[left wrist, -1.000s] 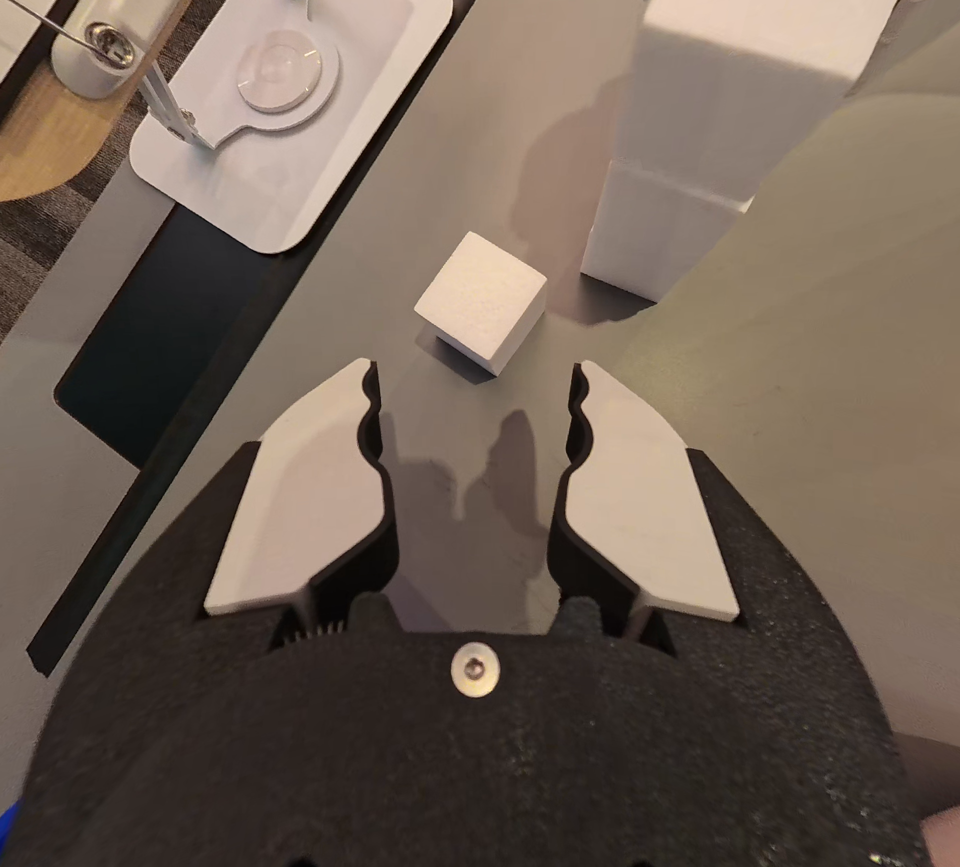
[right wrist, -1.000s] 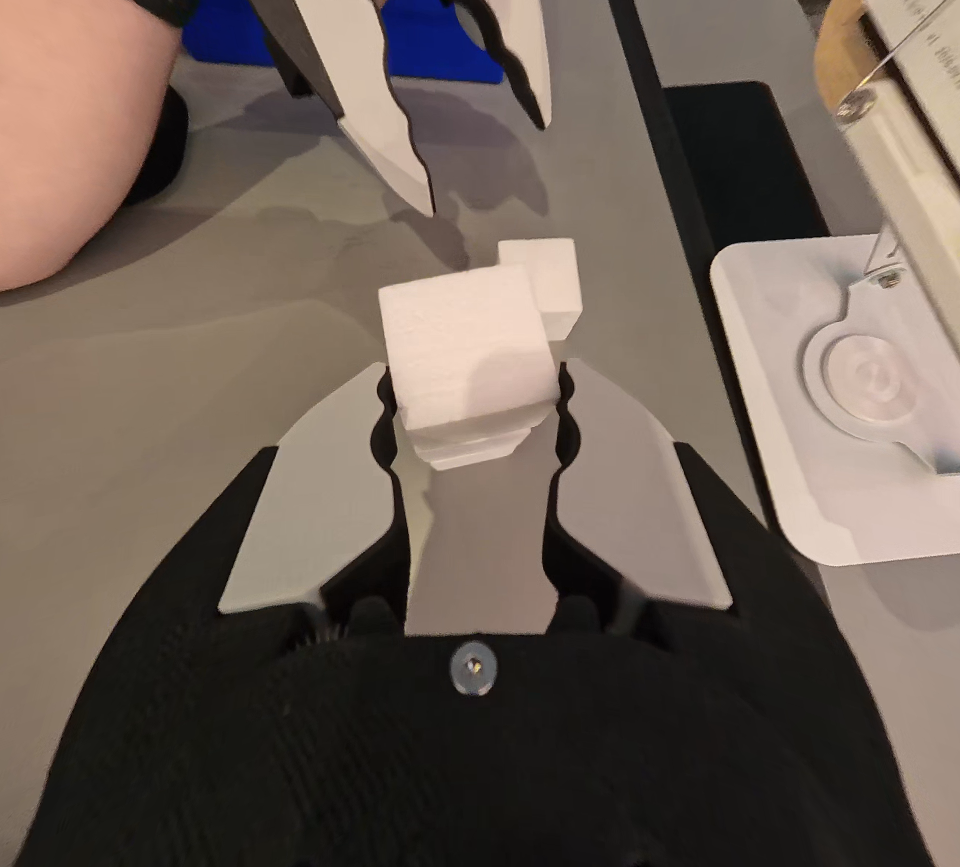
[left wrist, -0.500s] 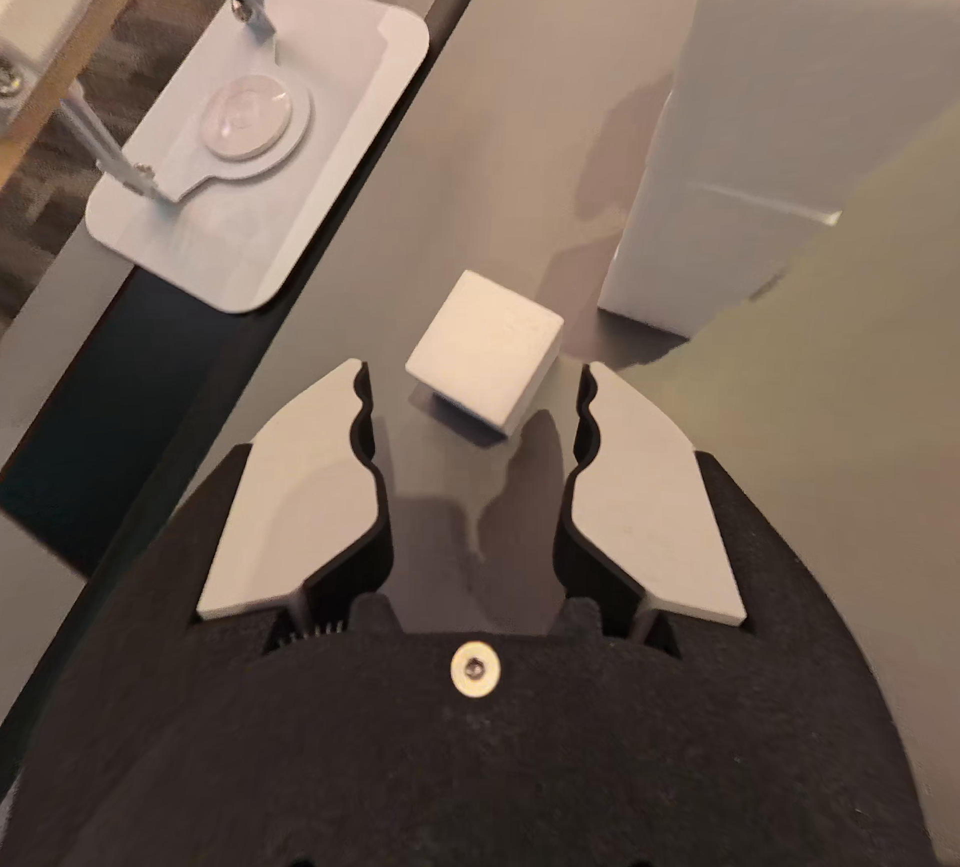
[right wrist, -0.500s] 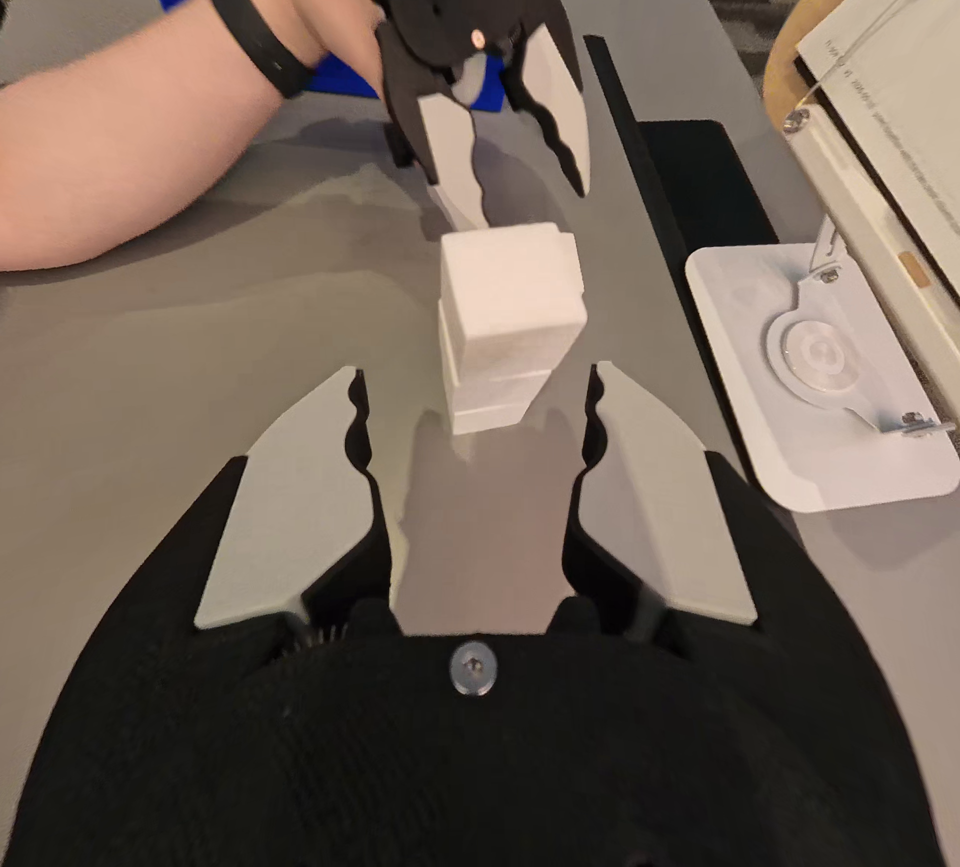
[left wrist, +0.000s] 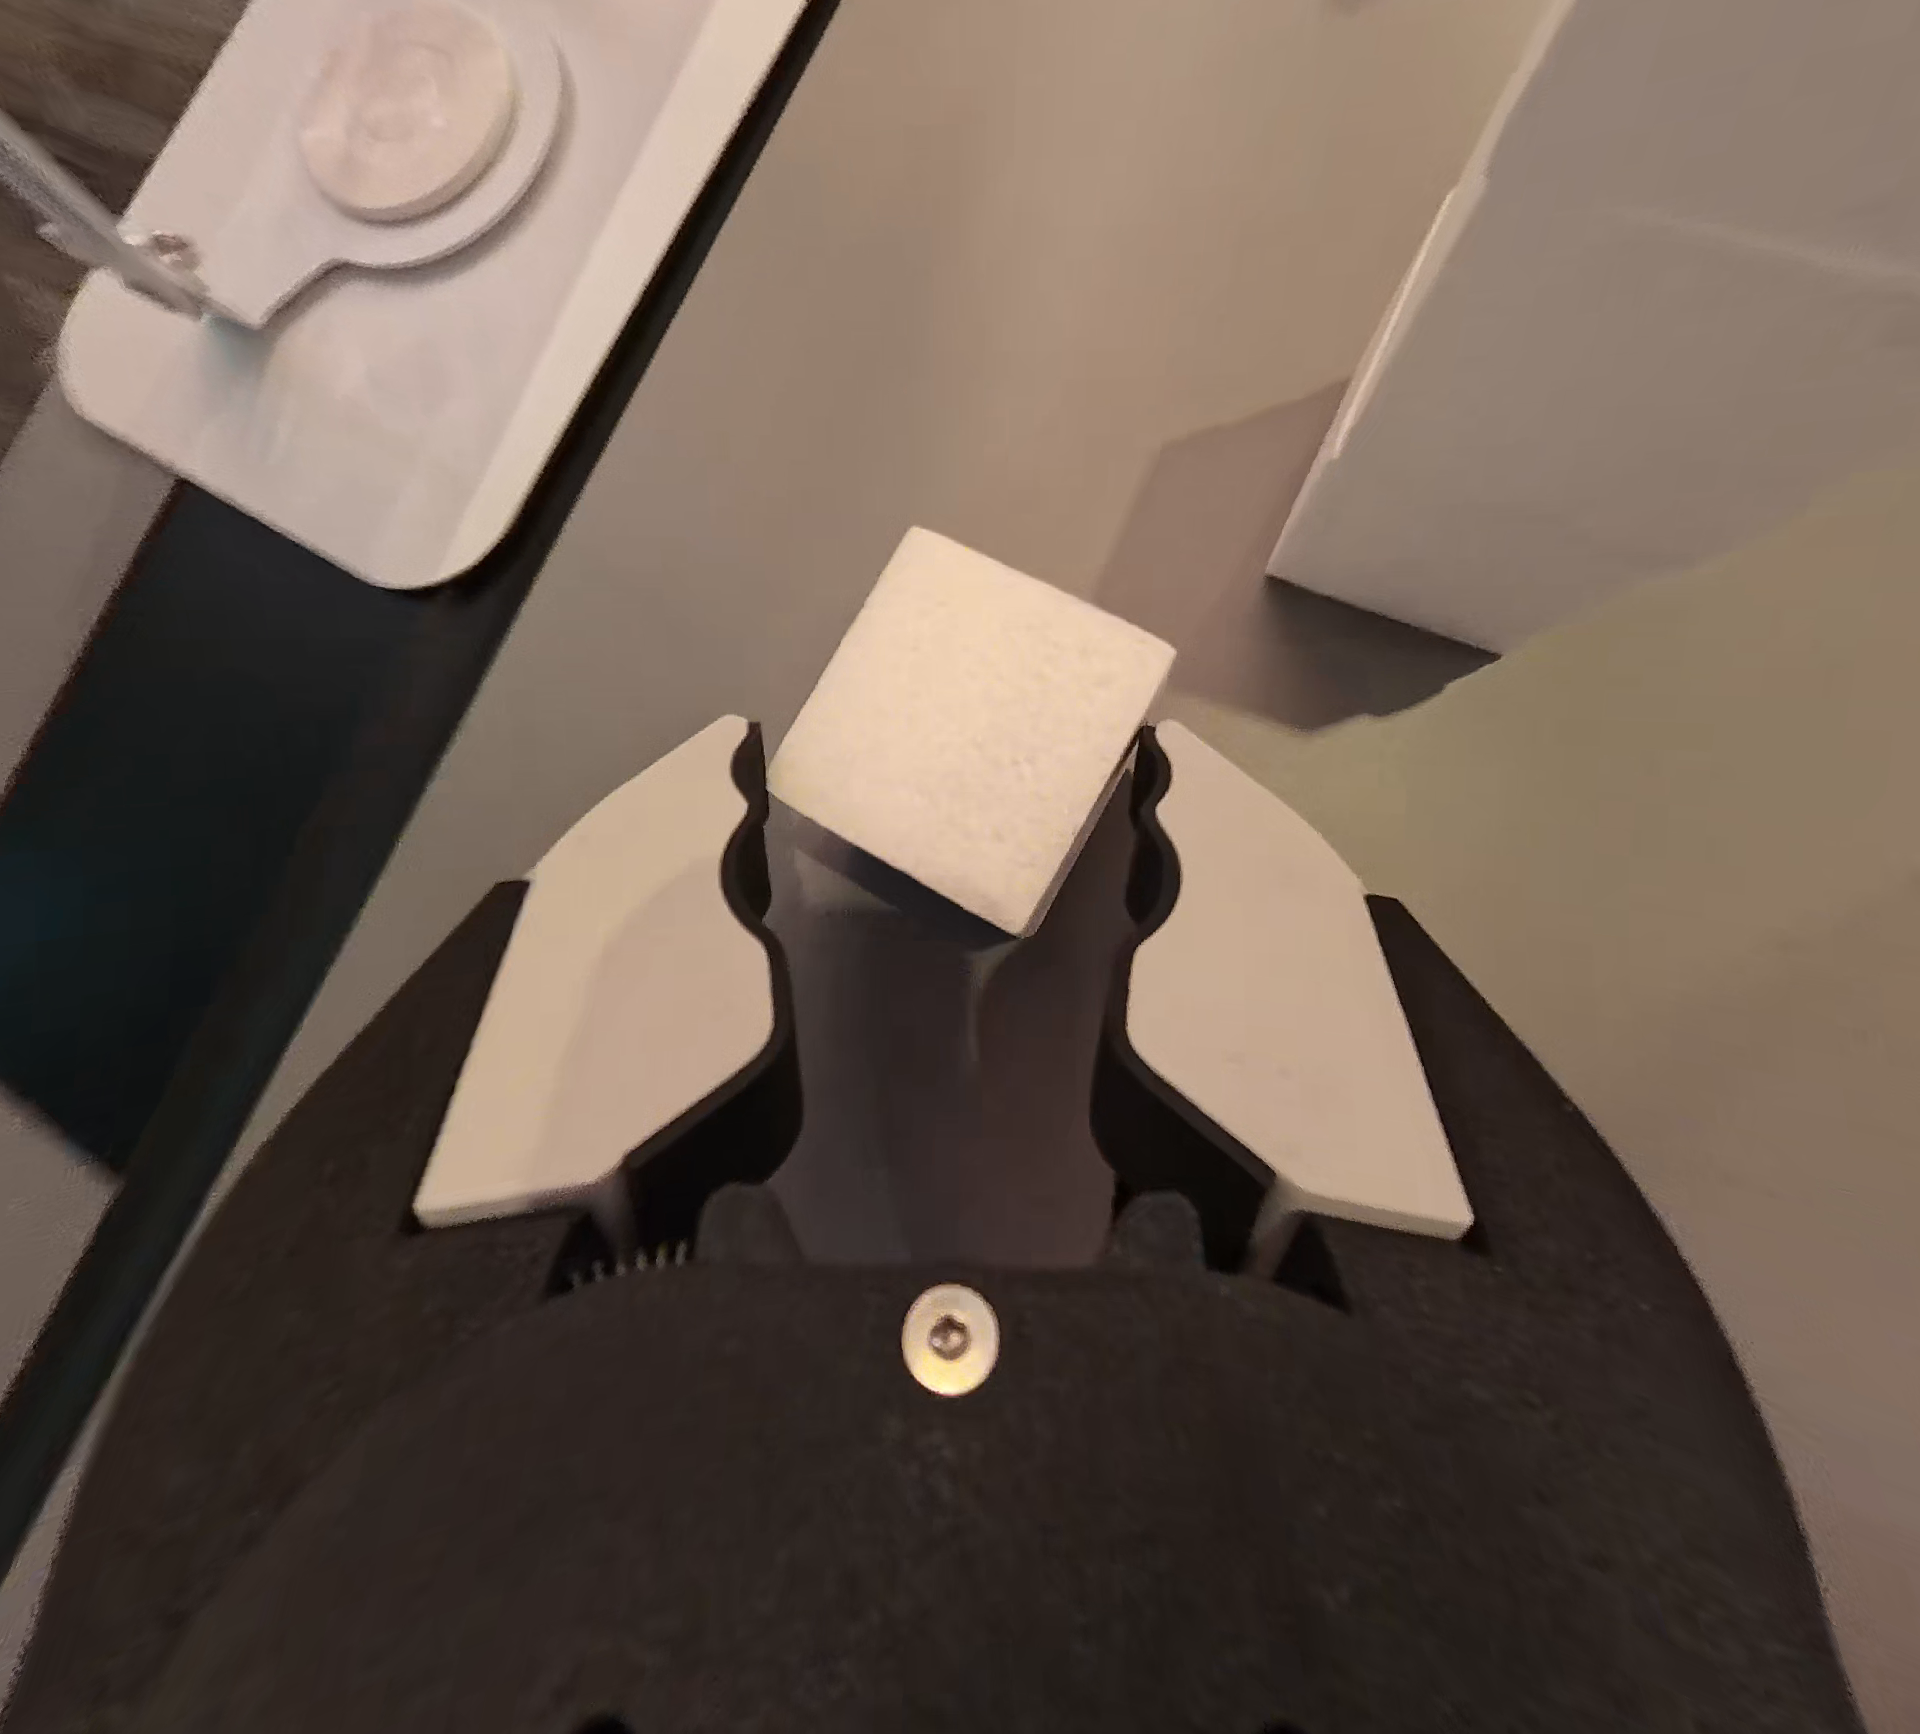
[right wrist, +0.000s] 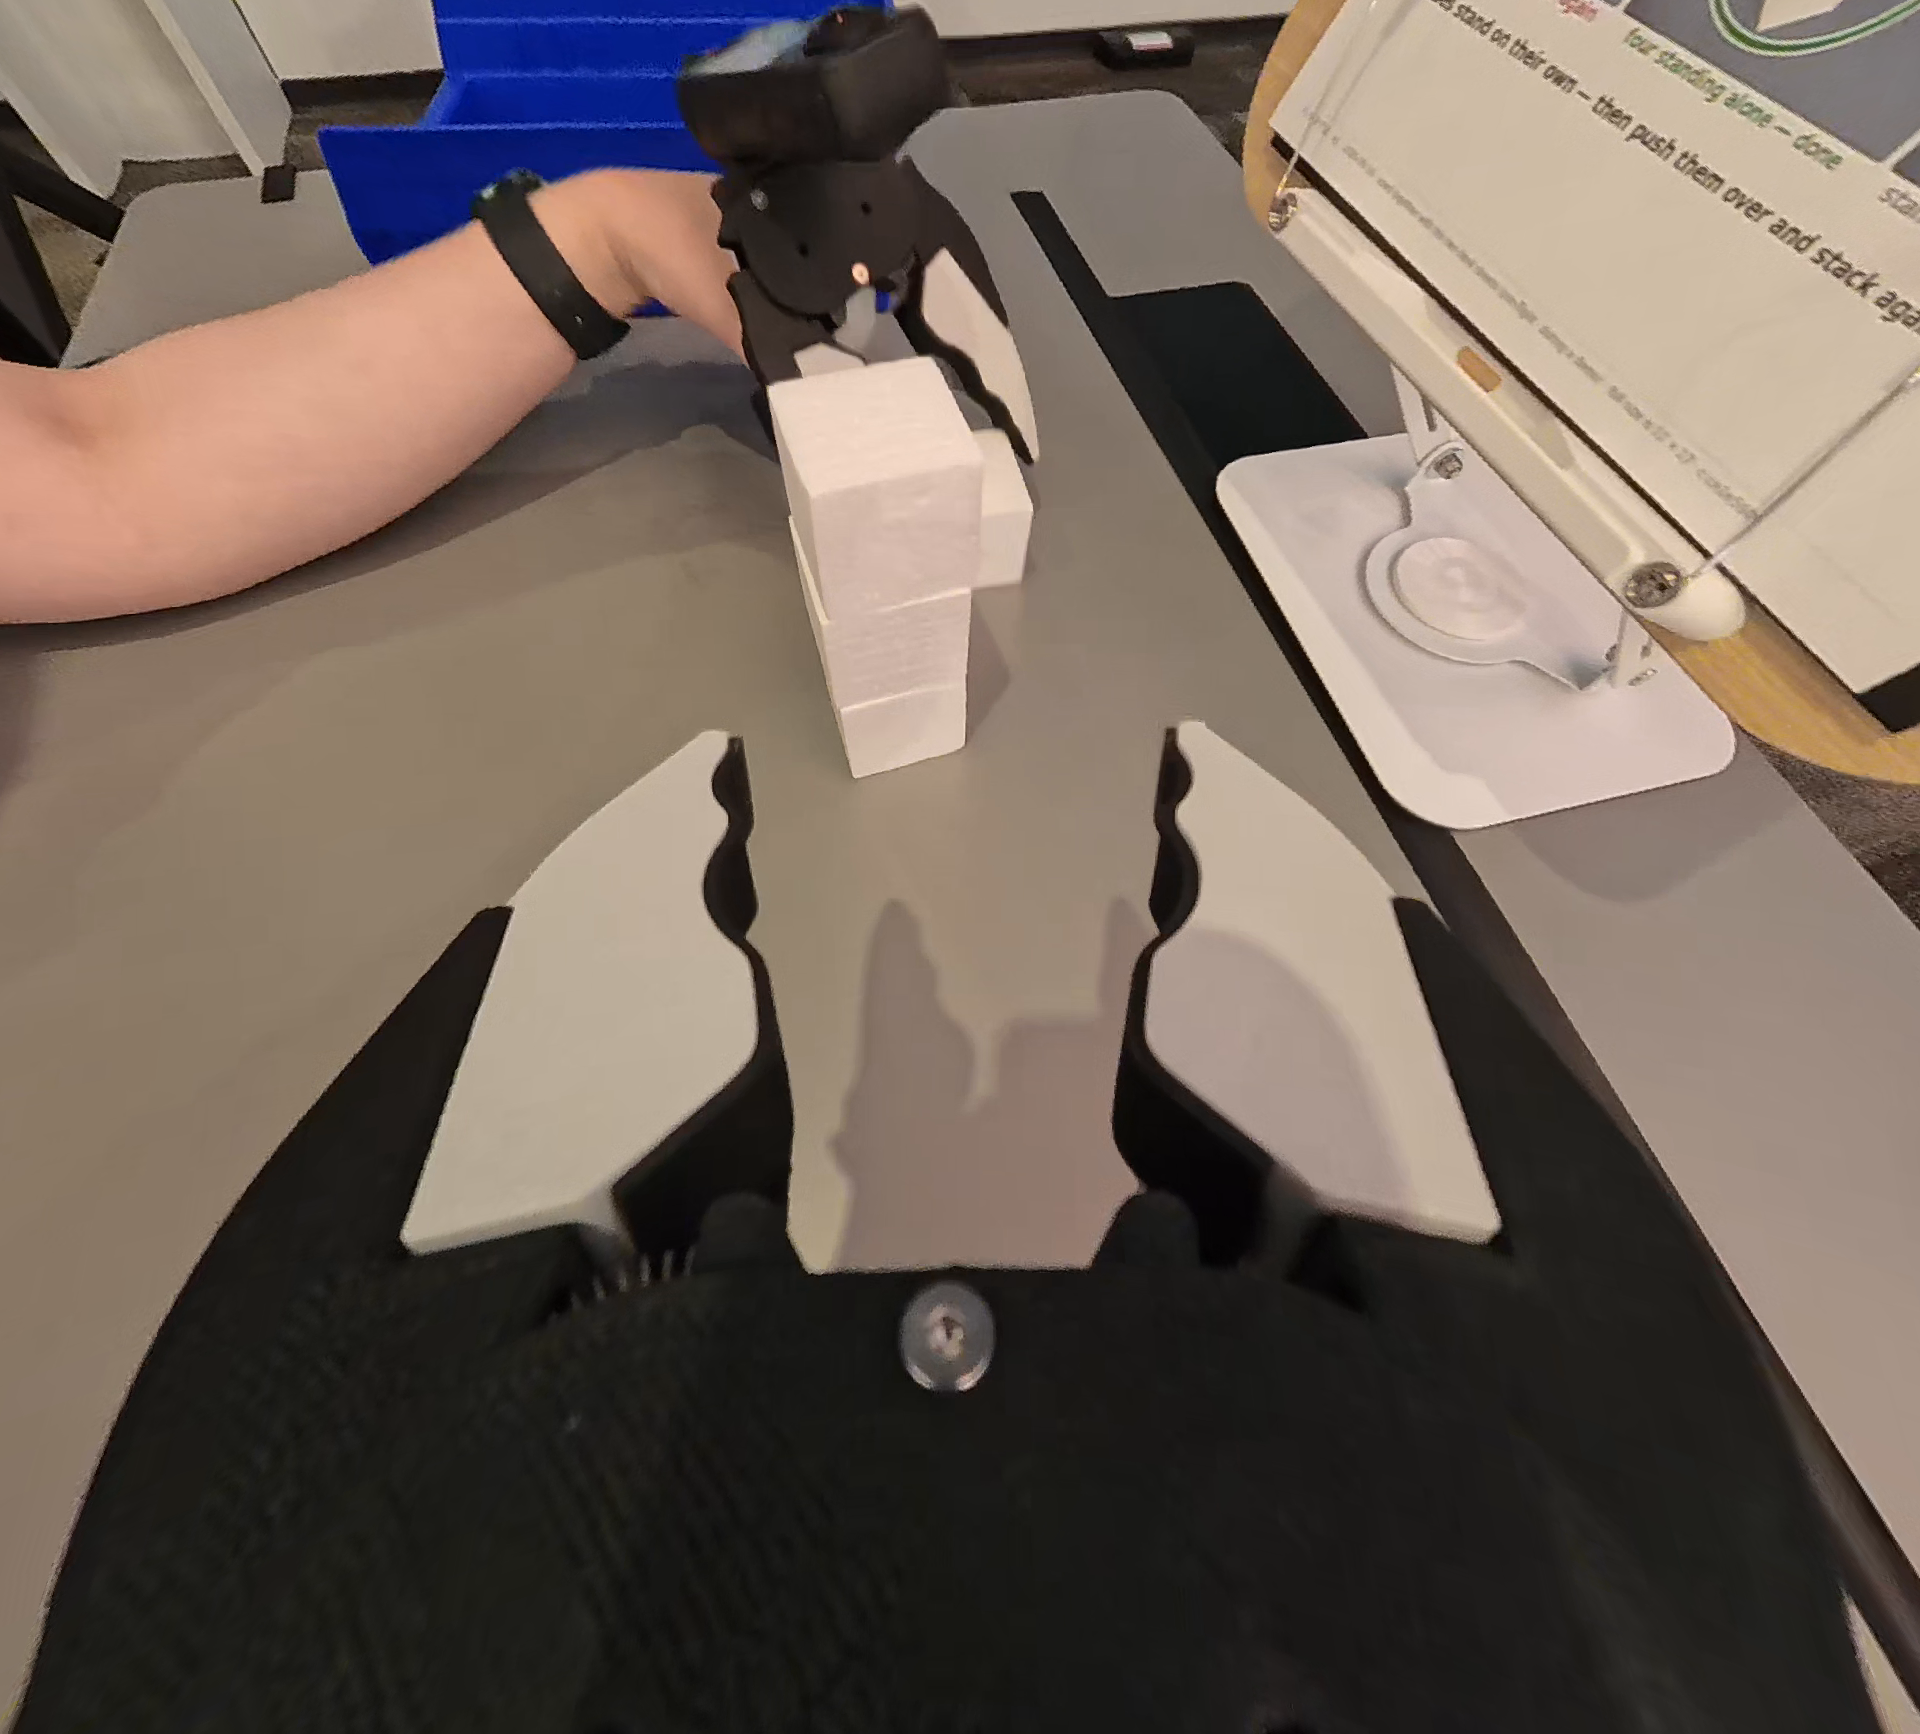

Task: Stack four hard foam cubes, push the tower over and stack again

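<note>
Your L gripper [left wrist: 945, 739]: fingers straddle the loose white hard-foam cube [left wrist: 961, 734], tips at its two sides. Can't tell if they're pinching it or just framing it. Seen from the R wrist cam, this gripper [right wrist: 997, 427] points down behind the tower, one grey fingertip [right wrist: 1013, 396] just above the cube.

Loose cube: sits on the grey table surface [left wrist: 1039, 230], turned corner-on to your fingers, a shadow under its near edge. In the R view the cube [right wrist: 1006, 521] is just beside the tower, on the side toward the black strip.

Your R gripper [right wrist: 951, 749]: fingers spread wide, nothing between them, only bare table [right wrist: 416, 749] w/ their shadow. Tower stands just beyond the tips, apart from them.

Tower: stack of three white foam cubes [right wrist: 894, 583], upright, layers slightly offset, mid-table. In the L view its white wall [left wrist: 1621, 313] fills the upper right.

Your L hand [right wrist: 644, 250]: grips the L tool, black band on the wrist.

Black strip [right wrist: 1101, 334]: runs along the table's edge on the stand side.

White flat stand base w/ round disc [right wrist: 1475, 635]: past the strip, by the table edge; carries a printed sheet on a clip holder [right wrist: 1621, 167]. Also in the L view, top left [left wrist: 436, 188].

Blue plastic bin [right wrist: 582, 84]: at the table's far edge.
</note>
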Tool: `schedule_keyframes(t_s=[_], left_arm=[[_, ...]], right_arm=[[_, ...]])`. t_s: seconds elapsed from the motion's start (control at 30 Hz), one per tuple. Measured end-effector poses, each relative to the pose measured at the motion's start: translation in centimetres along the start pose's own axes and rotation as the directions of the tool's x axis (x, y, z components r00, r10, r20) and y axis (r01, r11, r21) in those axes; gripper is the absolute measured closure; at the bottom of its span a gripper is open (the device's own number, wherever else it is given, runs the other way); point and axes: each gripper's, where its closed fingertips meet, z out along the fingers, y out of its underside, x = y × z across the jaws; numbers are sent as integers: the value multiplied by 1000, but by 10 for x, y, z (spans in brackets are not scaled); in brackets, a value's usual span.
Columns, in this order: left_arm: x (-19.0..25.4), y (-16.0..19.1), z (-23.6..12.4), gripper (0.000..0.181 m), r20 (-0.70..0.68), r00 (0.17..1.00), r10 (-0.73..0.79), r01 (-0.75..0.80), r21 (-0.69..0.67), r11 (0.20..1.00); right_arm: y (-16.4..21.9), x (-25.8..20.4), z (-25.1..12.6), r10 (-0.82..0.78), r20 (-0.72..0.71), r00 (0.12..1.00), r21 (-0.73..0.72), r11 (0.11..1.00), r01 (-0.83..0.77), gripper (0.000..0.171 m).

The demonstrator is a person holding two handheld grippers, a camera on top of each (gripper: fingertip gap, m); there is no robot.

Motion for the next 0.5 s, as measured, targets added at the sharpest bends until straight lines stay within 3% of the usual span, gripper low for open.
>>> schedule_keyframes(t_s=[0.17,0.3,0.4,0.5], left_arm=[[-21,-29,-65,114,186,981,-55,48,40,998],[-8,-77,-118,114,252,948,-194,161,143,976],[19,-118,-130,114,156,958,-242,194,275,942],[34,-139,-132,114,117,963,-243,199,299,933]], right_arm=[[3,9,-10,18,-28,999,12,1000,-18,95],[4,15,-16,42,-38,998,33,999,-41,96],[13,17,-17,56,-32,998,6,998,-56,96],[17,19,-19,52,-39,998,-3,999,-52,97]])
